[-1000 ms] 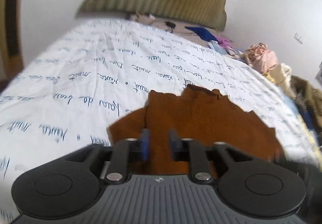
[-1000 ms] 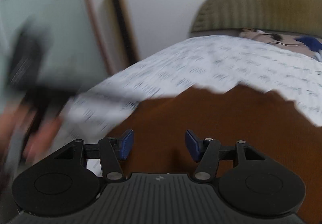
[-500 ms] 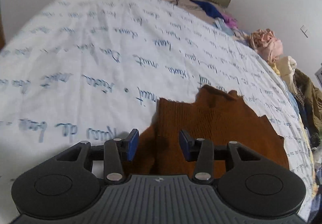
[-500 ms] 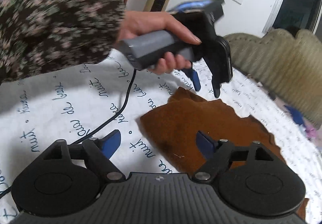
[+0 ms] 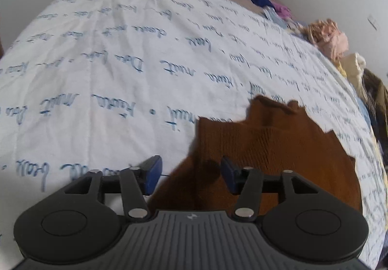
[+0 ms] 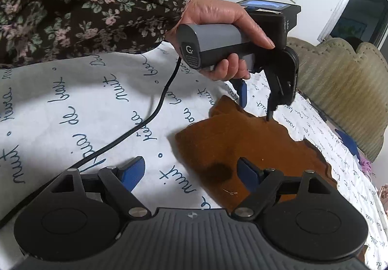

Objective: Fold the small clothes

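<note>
sweater point(image 5: 271, 148) lies flat on the bed point(image 5: 121, 51) for folding; both grippers, left gripper point(image 5: 189, 174) and right gripper point(image 6: 191, 173), hover spread, holding nothing.

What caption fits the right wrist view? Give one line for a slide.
Open right hand-held gripper hovers over brown knit garment on script-printed bedsheet; open left hand-held gripper poised at its far edge.
</note>
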Available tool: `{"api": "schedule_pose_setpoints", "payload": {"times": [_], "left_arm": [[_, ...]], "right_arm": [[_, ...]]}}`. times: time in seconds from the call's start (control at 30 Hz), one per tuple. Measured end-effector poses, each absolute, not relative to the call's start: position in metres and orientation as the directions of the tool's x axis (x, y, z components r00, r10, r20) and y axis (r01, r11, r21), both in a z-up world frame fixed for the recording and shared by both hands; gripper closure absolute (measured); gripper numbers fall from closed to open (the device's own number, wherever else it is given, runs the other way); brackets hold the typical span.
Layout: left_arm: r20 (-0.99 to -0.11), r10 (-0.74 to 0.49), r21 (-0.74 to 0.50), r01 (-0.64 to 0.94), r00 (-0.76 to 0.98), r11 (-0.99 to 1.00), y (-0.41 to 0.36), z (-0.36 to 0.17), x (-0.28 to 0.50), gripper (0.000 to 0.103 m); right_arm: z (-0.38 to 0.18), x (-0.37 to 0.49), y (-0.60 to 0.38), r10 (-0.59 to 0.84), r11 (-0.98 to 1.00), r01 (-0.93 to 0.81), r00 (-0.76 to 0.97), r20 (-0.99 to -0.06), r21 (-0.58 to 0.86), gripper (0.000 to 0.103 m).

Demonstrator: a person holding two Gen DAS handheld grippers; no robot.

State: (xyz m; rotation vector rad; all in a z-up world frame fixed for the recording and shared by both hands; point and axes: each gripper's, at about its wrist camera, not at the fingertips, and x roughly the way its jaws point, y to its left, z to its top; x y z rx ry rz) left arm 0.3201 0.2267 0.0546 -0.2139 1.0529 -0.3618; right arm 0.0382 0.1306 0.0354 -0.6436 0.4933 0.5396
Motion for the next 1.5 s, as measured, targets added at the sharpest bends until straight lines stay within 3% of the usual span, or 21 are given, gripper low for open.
{"api": "schedule_pose_setpoints", "payload": {"times": [0.07, 0.17, 0.3, 0.33, 0.37, 0.43, 0.5, 0.6, 1.0, 1.27, 1.5], "left_arm": [[-0.821, -0.395, -0.334, 0.214, 0.412, 0.918, 0.216, 0.049, 0.322, 0.044], [-0.826, -0.398, -0.326, 0.236, 0.400, 0.915, 0.203, 0.045, 0.324, 0.033], [-0.813, -0.427, -0.366, 0.223, 0.395, 0.903, 0.196, 0.044, 0.330, 0.033], [-0.817, -0.423, -0.365, 0.217, 0.391, 0.905, 0.194, 0.043, 0.331, 0.038], [-0.826, -0.407, -0.352, 0.206, 0.390, 0.913, 0.192, 0.043, 0.332, 0.046], [-0.831, -0.406, -0.364, 0.181, 0.381, 0.914, 0.192, 0.041, 0.335, 0.074], [-0.818, -0.454, -0.429, 0.153, 0.352, 0.890, 0.195, 0.039, 0.338, 0.088], [-0.820, -0.439, -0.416, 0.144, 0.367, 0.898, 0.191, 0.041, 0.334, 0.090], [-0.774, -0.441, -0.461, 0.073, 0.454, 0.884, 0.159, 0.094, 0.325, 0.091], [-0.759, -0.437, -0.425, 0.142, 0.483, 0.894, 0.075, 0.137, 0.317, 0.091], [-0.774, -0.427, -0.372, 0.212, 0.467, 0.904, -0.011, 0.141, 0.307, 0.091]], "right_arm": [[0.034, 0.040, 0.131, 0.295, 0.682, -0.589, 0.764, -0.575, -0.434, 0.022], [0.032, 0.047, 0.134, 0.272, 0.691, -0.576, 0.768, -0.580, -0.438, 0.020], [0.023, 0.056, 0.139, 0.254, 0.691, -0.563, 0.777, -0.576, -0.454, 0.020], [0.021, 0.059, 0.141, 0.256, 0.692, -0.564, 0.775, -0.578, -0.450, 0.023], [0.021, 0.062, 0.141, 0.265, 0.697, -0.571, 0.767, -0.584, -0.434, 0.031], [0.024, 0.066, 0.142, 0.266, 0.706, -0.574, 0.757, -0.597, -0.413, 0.052], [0.022, 0.069, 0.139, 0.252, 0.711, -0.557, 0.771, -0.584, -0.429, 0.081], [0.029, 0.069, 0.125, 0.274, 0.736, -0.551, 0.774, -0.571, -0.393, 0.088], [0.074, 0.046, 0.061, 0.316, 0.817, -0.475, 0.844, -0.434, -0.328, 0.093], [0.098, 0.038, -0.003, 0.279, 0.880, -0.387, 0.891, -0.359, -0.274, 0.093], [0.108, 0.032, -0.068, 0.227, 0.926, -0.308, 0.917, -0.329, -0.218, 0.093]]}}
